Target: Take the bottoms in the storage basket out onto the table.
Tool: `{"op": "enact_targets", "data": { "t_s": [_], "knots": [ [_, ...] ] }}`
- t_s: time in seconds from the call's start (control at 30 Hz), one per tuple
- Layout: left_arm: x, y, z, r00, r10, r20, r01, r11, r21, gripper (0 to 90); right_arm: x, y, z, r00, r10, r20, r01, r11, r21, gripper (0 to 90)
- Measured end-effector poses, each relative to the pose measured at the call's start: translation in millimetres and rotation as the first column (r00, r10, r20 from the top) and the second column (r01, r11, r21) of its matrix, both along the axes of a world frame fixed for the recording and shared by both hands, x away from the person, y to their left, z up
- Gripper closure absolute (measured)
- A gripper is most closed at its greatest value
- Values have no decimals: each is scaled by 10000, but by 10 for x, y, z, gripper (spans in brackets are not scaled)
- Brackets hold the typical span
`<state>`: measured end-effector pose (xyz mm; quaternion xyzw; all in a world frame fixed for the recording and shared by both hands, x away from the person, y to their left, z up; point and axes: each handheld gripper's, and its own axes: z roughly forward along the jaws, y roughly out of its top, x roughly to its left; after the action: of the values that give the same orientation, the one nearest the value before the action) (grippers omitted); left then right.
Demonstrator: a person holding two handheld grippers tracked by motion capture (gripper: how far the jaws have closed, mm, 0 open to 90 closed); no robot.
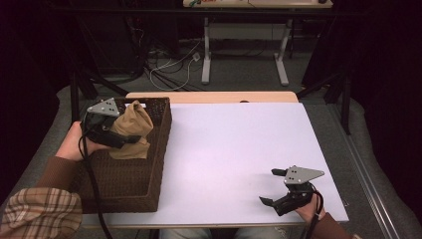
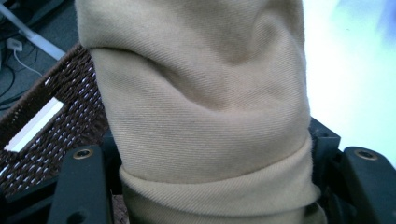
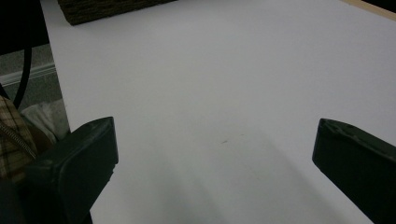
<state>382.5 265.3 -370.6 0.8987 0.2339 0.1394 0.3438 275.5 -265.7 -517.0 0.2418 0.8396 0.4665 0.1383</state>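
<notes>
Nearest to us, at the front right corner of the white table (image 1: 234, 149), our right gripper (image 1: 278, 186) rests low over the surface with its jaws spread wide and nothing between them; in the right gripper view the two black jaws stand far apart with bare white table between them (image 3: 215, 177).

Farther in, at the left edge of the table, stands one dark brown woven wicker basket (image 1: 130, 189), rectangular, its long side running away from us. Over its far half our left gripper (image 1: 130, 139) holds one tan folded cloth bundle (image 1: 131, 130). The jaws are clamped on the bundle across its middle: in the left gripper view the tan twill cloth (image 2: 201, 116) rises between the two black jaws, pressed against both, with a rolled hem band just above them. The bundle's long axis stands roughly upright, leaning a little toward the far left; its narrowed, pinched top points up and away from us, and its broader lower end hangs down inside the basket's walls. We cannot tell whether the lower end touches the basket floor.

By count: one basket, one cloth bundle, two grippers.

Beyond the table, on the grey floor, stand two white legs (image 1: 206, 55) of another table, with cables lying beside them.
</notes>
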Motion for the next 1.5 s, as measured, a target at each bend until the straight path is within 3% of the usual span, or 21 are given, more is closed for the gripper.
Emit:
{"op": "enact_targets", "data": {
  "t_s": [0.33,0.77,1.5],
  "knots": [
    [-4,-76,54,9998,-120,132,125,9994,-337,324,2,0,-3,10000,1,-21,-1,10000,42,0],
    [-25,-224,144,9985,-446,308,461,9978,-481,324,2,-2,-1,10000,-7,-18,7,10000,41,0],
    [-23,-462,169,9964,-735,420,767,9938,-810,323,4,-1,-4,10000,-7,-32,8,10000,49,0]
  ]
}}
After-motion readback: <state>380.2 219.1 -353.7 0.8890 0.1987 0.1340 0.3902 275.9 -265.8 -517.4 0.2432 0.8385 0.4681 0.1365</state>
